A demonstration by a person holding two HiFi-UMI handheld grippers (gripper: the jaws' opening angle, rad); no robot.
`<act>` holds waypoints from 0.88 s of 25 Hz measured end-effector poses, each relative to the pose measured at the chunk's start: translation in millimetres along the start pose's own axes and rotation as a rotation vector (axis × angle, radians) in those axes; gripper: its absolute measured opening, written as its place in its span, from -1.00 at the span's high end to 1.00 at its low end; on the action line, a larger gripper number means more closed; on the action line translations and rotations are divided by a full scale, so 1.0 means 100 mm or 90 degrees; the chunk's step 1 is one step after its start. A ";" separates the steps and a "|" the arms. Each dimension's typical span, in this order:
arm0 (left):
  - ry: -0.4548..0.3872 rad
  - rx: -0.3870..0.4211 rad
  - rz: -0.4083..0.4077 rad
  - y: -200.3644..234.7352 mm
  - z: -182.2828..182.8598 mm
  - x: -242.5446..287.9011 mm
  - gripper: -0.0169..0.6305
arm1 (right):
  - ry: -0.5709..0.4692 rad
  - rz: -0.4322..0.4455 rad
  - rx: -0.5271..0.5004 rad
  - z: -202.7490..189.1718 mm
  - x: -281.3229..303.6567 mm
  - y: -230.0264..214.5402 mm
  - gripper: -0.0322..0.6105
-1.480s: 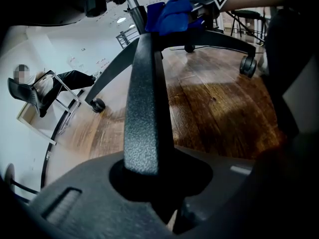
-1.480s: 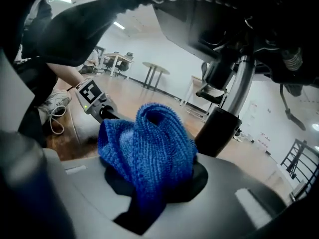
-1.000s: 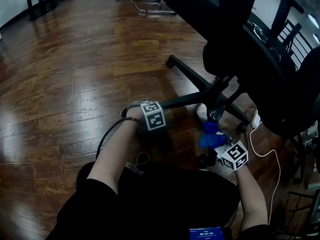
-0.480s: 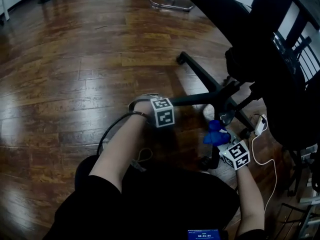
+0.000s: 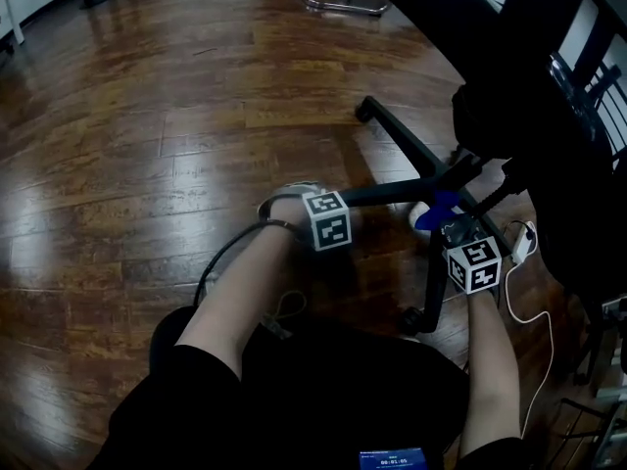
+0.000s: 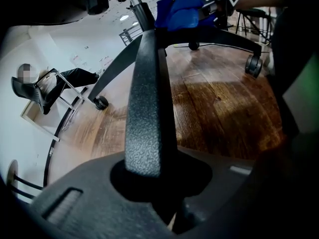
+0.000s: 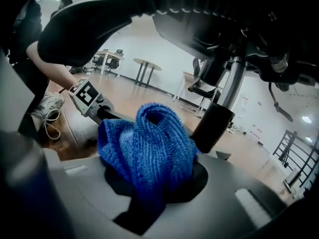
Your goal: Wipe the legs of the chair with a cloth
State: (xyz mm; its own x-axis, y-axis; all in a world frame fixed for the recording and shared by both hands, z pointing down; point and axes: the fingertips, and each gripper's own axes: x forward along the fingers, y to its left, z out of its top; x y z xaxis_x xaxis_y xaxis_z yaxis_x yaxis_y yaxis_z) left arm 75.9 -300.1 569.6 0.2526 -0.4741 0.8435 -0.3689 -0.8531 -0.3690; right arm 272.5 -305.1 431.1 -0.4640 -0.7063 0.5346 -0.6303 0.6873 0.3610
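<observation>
Head view: The left gripper (image 5: pixel 345 202) is clamped on one chair leg (image 5: pixel 392 192), its jaws having just tightened a little with the leg between them. The right gripper (image 5: pixel 443 215) is closed on the blue cloth (image 5: pixel 437 208), which sits at the hub where the legs meet. Open floor (image 5: pixel 147 116) lies from 9 to 12 o'clock. The seat (image 5: pixel 529 116) overhangs from 1 to 3 o'clock, so there is little room to lift. A white cable (image 5: pixel 519 302) at 4 o'clock runs just beside the base and could snag the right forearm on a pull-back.

Left gripper view: The leg (image 6: pixel 147 108) rises straight out of the jaws toward 12 o'clock, with the cloth (image 6: pixel 182 11) at its far end. The chair stands on casters (image 6: pixel 254 64). If this hold slackens, wiping pressure would likely roll the base.

Right gripper view: The cloth (image 7: pixel 149 143) is bunched in a thick wad, with the column (image 7: pixel 214 123) just beside it at 1 o'clock. The wad could catch there and drag out of the jaws. A thin face of cloth may leave the leg's underside unwiped.
</observation>
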 end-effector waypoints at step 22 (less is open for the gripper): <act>0.006 -0.013 0.003 0.01 0.01 0.01 0.73 | 0.046 0.145 -0.032 -0.43 -0.50 0.67 0.65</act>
State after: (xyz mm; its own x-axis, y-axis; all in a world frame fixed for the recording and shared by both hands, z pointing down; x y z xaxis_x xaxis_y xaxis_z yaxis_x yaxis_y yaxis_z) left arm 76.8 -301.5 569.2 0.2428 -0.4757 0.8454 -0.3881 -0.8464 -0.3648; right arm 279.8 -216.8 461.3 -0.5435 -0.5191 0.6597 -0.4813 0.8366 0.2616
